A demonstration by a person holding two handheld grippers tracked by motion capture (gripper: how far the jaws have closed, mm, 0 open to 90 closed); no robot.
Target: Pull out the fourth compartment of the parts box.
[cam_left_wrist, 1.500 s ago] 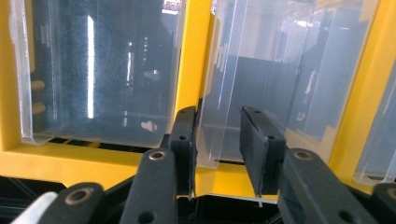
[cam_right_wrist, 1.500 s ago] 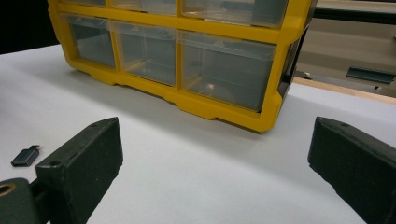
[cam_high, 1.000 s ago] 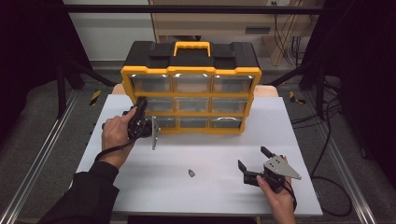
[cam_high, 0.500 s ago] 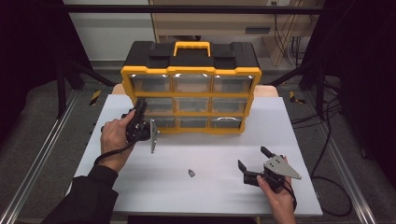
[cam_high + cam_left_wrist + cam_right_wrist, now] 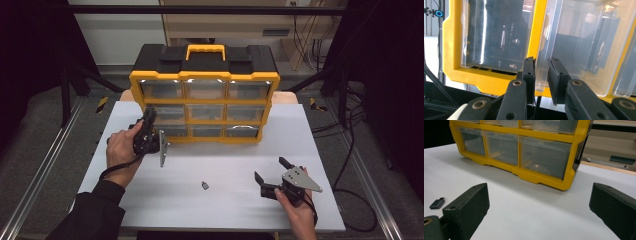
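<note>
Black jaws of the left gripper (image 5: 150, 117) are at the lower left drawers of the yellow organizer (image 5: 205, 92), held there by the left hand (image 5: 122, 150). In the left gripper view the two jaws of this gripper (image 5: 541, 75) stand close together, with the thin edge of a clear plastic drawer (image 5: 579, 50) between them. The drawer seems pulled a little out of the yellow frame. The pads look pressed on the clear wall, so the gripper is grasping the drawer.

White table surface (image 5: 225, 210) lies in front of the organizer. A grey metal plate hangs under the left gripper, just beside the lowest row of drawers. Near the middle of the table lies a small dark adapter (image 5: 204, 185), well apart from both grippers; the right gripper view shows it (image 5: 437, 203) at the far left, flat on the table.

At the right side, the right hand (image 5: 297, 212) holds the right gripper (image 5: 270, 175) low over the table. Its jaws are spread wide, released, with nothing between them, and they point toward the lower right corner of the organizer.
</note>
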